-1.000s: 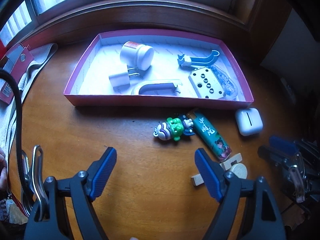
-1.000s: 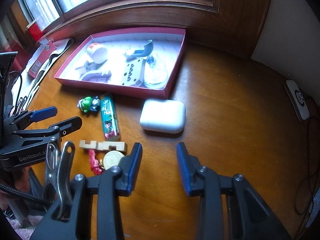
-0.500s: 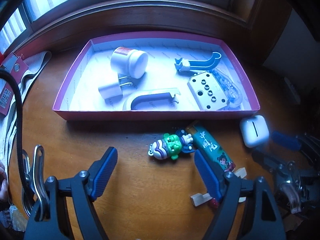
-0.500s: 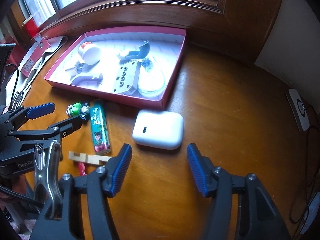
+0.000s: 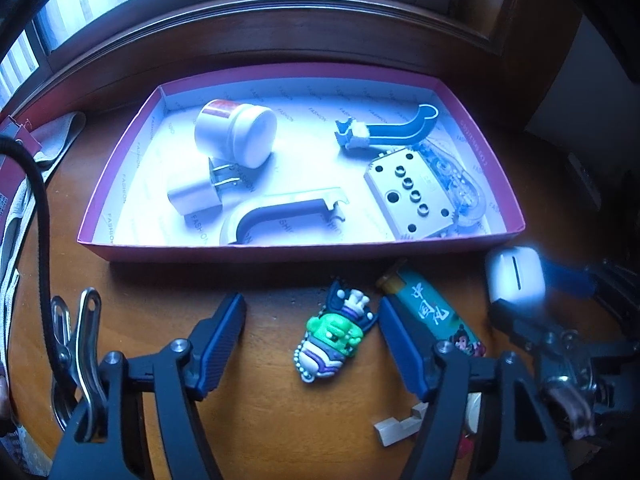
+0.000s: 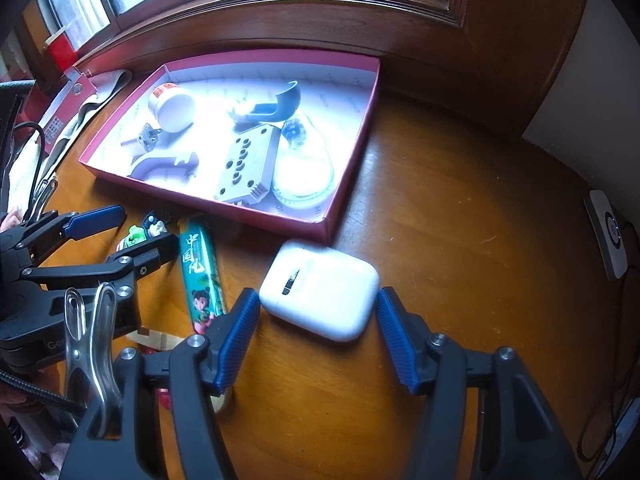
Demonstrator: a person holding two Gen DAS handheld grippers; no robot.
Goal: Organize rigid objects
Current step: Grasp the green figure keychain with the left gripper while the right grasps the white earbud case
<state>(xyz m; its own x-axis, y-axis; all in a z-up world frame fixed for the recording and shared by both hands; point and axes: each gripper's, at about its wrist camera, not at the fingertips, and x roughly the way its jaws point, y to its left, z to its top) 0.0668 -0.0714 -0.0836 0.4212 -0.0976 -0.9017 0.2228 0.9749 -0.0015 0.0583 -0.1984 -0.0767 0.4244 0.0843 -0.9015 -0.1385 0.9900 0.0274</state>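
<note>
Left tongs [image 5: 312, 344] stand apart, their jaws having just been closing in; the green cartoon keychain [image 5: 334, 338] lies on the tabletop [image 5: 260, 432] between the two blue pads, touched by neither; the pad on the right sits just beside its dark winged edge. Just outside that pad lies the green printed lighter [image 5: 434, 312], slanting away; nearer the tongs' right arm a pale wooden block [image 5: 394, 428] shows partly, hidden behind the arm.

Right tongs [image 6: 318, 338] also stand apart, jaws having just been opening wider; the white earbud case [image 6: 320, 288] rests on the tabletop between the pads; the right pad is very close to its corner, the left pad just clear of it; contact cannot be confirmed.

Ahead of both tongs: the shallow pink box [image 5: 304, 250], white-lined; inside it a white jar [image 5: 236, 134] on its side, a white plug adapter [image 5: 196, 196], a grey curved handle [image 5: 280, 216], a blue hook piece [image 5: 392, 130], a beige perforated plate [image 5: 412, 194], and a clear correction-tape dispenser [image 5: 466, 188] partly under that plate.
</note>
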